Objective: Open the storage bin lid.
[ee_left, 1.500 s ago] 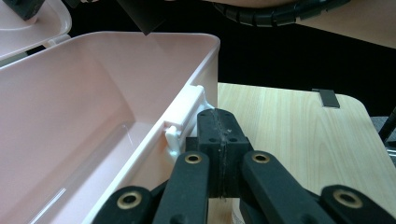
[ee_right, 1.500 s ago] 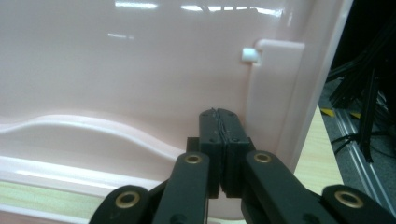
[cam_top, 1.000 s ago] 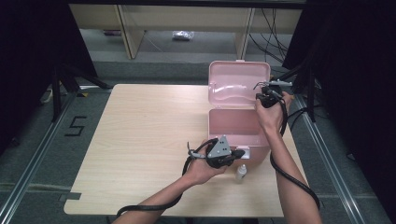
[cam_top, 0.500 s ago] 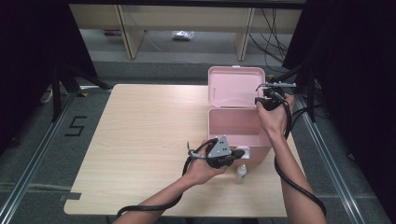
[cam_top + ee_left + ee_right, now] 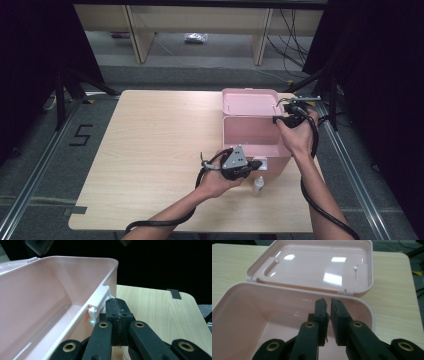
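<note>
A pink box (image 5: 255, 142) sits open on the worktop (image 5: 150, 150), its lid (image 5: 317, 265) tipped back behind it. The left tool (image 5: 117, 312) is squeezed tight with nothing in it, right beside the box's white latch (image 5: 98, 303). The right tool (image 5: 327, 307) hangs over the box, jaws a tiny bit apart, holding nothing. A little white bottle (image 5: 258, 185) stands just in front of the box.

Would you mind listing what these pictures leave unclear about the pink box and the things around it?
- Small white bottle, high view: too small to read any label.
- Pink box floor, high view: near wall hides part.
- White latch, left gripper view: the left gripper covers its lower end; contact unclear.
- Right gripper, right gripper view: narrow gap, grip unclear.
</note>
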Demonstrator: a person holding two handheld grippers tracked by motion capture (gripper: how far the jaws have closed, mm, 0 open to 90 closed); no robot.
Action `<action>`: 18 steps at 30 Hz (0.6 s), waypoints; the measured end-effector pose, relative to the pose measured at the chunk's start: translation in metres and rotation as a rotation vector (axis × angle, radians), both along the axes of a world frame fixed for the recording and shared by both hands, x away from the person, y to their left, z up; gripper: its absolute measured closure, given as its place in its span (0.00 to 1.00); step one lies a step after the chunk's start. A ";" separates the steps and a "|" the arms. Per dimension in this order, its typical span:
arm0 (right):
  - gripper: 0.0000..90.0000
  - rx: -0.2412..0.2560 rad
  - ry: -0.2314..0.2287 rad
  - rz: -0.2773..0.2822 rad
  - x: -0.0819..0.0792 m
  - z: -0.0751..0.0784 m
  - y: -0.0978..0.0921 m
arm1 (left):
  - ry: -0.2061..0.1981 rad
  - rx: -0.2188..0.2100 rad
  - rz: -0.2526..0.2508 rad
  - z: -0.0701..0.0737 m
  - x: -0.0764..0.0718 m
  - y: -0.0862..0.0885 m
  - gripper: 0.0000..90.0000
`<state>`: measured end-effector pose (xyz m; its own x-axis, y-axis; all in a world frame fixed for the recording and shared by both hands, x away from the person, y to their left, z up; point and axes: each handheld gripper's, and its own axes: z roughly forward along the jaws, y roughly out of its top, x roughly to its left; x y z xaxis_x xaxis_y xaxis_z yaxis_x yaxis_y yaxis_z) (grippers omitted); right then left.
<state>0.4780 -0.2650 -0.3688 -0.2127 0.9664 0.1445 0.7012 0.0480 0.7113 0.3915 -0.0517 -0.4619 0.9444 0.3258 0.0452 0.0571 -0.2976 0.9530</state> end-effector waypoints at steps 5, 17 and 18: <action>0.93 -0.041 0.032 0.056 -0.010 0.002 -0.007 | 0.003 0.005 0.001 0.001 0.000 0.000 1.00; 0.90 -0.051 0.086 0.079 -0.029 0.002 -0.011 | -0.002 0.010 0.008 0.004 0.000 -0.001 0.98; 0.90 -0.045 0.092 0.084 -0.029 0.002 -0.011 | 0.000 0.011 0.008 0.004 0.000 0.000 0.98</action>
<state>0.4487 -0.2763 -0.3667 -0.2813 0.9516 0.1238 0.7556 0.1401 0.6398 0.3915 -0.0517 -0.4576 0.9418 0.3328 0.0485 0.0596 -0.3072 0.9498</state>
